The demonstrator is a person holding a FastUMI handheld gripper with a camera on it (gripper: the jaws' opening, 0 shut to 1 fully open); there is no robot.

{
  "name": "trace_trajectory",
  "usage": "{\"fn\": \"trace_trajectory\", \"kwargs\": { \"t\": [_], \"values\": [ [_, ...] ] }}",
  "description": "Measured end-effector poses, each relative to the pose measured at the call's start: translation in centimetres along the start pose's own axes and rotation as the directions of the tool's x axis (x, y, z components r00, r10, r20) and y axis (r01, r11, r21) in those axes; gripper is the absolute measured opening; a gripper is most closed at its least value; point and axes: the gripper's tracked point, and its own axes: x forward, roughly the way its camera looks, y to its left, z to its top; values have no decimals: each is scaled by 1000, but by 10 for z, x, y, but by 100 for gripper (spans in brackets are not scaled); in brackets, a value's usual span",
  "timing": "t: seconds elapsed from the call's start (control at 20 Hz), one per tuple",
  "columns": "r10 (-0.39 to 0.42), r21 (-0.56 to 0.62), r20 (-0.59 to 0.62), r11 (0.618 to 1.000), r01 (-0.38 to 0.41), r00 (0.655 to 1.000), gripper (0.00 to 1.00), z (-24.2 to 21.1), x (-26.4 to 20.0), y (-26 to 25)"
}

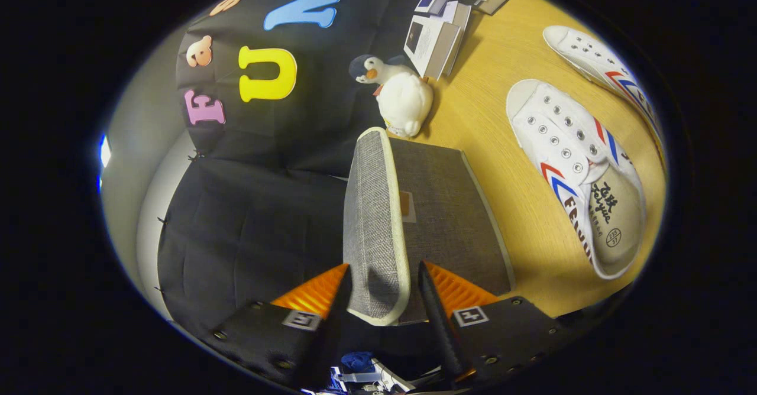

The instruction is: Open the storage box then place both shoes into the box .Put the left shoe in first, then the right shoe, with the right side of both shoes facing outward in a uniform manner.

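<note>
between the fingers of the hand-held gripper (381, 291) the raised lid (371, 223) of the grey woven fabric storage box (449, 217) with cream piping is seen edge-on; whether both fingers press it cannot be told, though a gap shows on each side. the lid is judged to be lifted so the box can be opened; its contents are hidden. beyond, on the wooden table (502, 75), two white canvas shoes (576, 170) (603, 67) with red and blue stripes lie side by side, waiting. a plush penguin (399, 93) and stacked booklets (437, 34) are found farther off.
</note>
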Motion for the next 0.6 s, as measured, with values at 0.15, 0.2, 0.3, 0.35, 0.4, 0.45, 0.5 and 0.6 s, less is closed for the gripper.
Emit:
{"fn": "trace_trajectory", "kwargs": {
  "t": [0.15,0.2,0.3,0.35,0.4,0.45,0.5,0.6],
  "values": [
    [11,30,-4,999,-11,1000,34,1,2,3],
    [12,25,-9,1000,-11,1000,34,2,1,3],
    [12,0,-26,1000,-12,1000,34,-2,0,4],
    [7,-16,-39,1000,-8,999,34,-5,-1,6],
    [-4,-39,-49,999,3,999,34,-7,-1,5],
    [-5,-26,3,1000,5,1000,34,21,-2,7],
    [4,2,7,1000,-4,1000,1,19,11,5],
    [8,-2,-6,1000,-8,1000,0,20,11,2]
  ]
}}
